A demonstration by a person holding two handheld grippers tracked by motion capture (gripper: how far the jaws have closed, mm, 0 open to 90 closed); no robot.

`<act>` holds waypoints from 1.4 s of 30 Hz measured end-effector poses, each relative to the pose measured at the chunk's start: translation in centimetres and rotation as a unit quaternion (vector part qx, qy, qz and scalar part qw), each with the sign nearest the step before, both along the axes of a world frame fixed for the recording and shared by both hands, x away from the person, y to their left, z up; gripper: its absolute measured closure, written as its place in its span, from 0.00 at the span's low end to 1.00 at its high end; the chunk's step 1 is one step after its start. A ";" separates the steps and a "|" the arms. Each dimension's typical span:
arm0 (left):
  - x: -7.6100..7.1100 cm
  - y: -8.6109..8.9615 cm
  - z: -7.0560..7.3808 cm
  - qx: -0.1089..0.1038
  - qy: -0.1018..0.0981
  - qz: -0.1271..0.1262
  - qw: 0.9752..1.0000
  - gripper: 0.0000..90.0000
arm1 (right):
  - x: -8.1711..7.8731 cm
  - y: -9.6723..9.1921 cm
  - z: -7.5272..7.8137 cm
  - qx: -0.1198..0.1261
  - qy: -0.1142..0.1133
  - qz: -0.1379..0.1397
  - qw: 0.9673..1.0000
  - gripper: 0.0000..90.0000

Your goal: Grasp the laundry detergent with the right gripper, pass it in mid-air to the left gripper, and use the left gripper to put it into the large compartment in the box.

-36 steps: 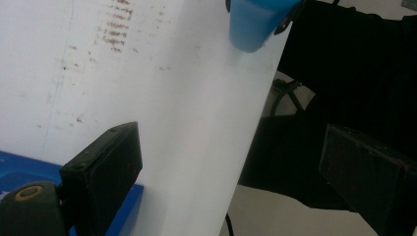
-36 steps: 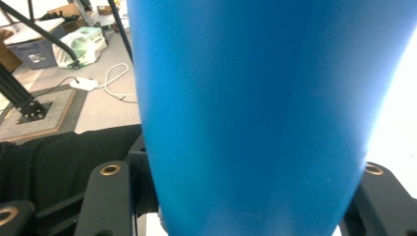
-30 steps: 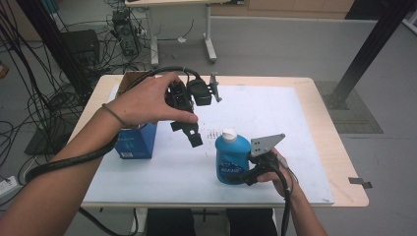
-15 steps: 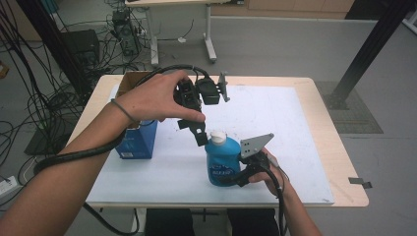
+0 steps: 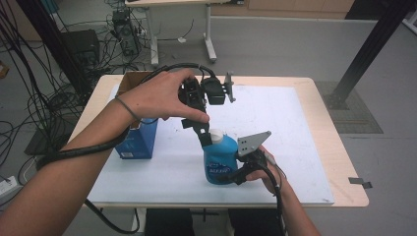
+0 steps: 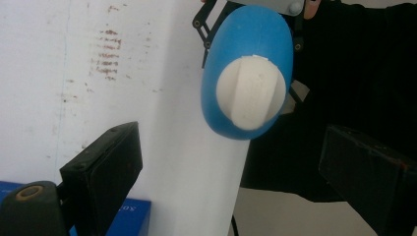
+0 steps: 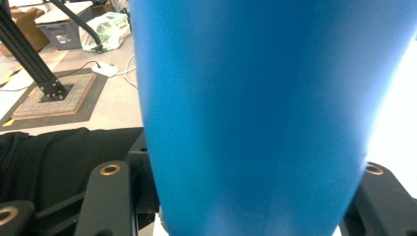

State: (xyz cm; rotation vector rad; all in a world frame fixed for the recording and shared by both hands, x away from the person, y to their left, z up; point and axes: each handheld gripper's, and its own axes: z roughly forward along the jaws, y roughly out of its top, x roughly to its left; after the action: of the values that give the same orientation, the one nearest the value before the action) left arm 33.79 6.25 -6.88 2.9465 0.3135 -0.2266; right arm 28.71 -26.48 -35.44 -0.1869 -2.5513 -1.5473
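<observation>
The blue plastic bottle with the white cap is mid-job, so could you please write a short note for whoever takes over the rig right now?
Right gripper: shut on the blue plastic bottle, holding it upright on the white table mat near the front edge.
Left gripper: open, poised just above the bottle's white ribbed cap, jaws either side of it, not touching.
Blue cardboard box stands to the left, untouched.
Done: bottle gripped and steadied.
Left: probably lower the left gripper, close on the cap and twist it off.

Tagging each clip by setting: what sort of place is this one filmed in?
Most likely a lab or workshop. Bundles of cables trail over a bare grey floor, electronic gear stands behind the table, and a black metal frame post is bolted down nearby.
</observation>
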 end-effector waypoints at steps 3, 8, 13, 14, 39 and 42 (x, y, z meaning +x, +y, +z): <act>0.0 -0.1 0.0 0.001 0.001 -0.002 1.000 0.11 | 0.0 0.1 0.0 -0.001 0.000 0.000 1.000 0.45; 0.1 -0.1 0.0 -0.001 0.002 -0.004 1.000 0.11 | 0.0 0.1 0.1 -0.004 0.000 0.002 1.000 0.45; 0.1 -0.2 0.0 0.000 0.002 -0.006 1.000 0.11 | 0.1 0.1 0.0 -0.003 -0.001 0.001 1.000 0.45; 0.1 -0.2 0.0 -0.001 0.003 -0.008 1.000 0.11 | 0.1 0.1 0.0 -0.003 -0.001 0.001 1.000 0.45; 0.3 -0.4 -0.1 -0.001 0.004 -0.009 1.000 0.11 | 0.3 0.0 0.3 -0.006 -0.003 -0.002 1.000 0.45; 0.3 -0.4 -0.1 -0.001 0.003 -0.009 1.000 0.11 | 0.3 0.0 0.3 -0.005 -0.004 -0.002 1.000 0.45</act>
State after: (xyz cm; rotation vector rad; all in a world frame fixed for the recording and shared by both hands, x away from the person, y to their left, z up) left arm 34.04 5.90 -7.01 2.9484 0.2864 -0.2387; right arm 29.02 -26.44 -35.10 -0.1874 -2.5671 -1.5388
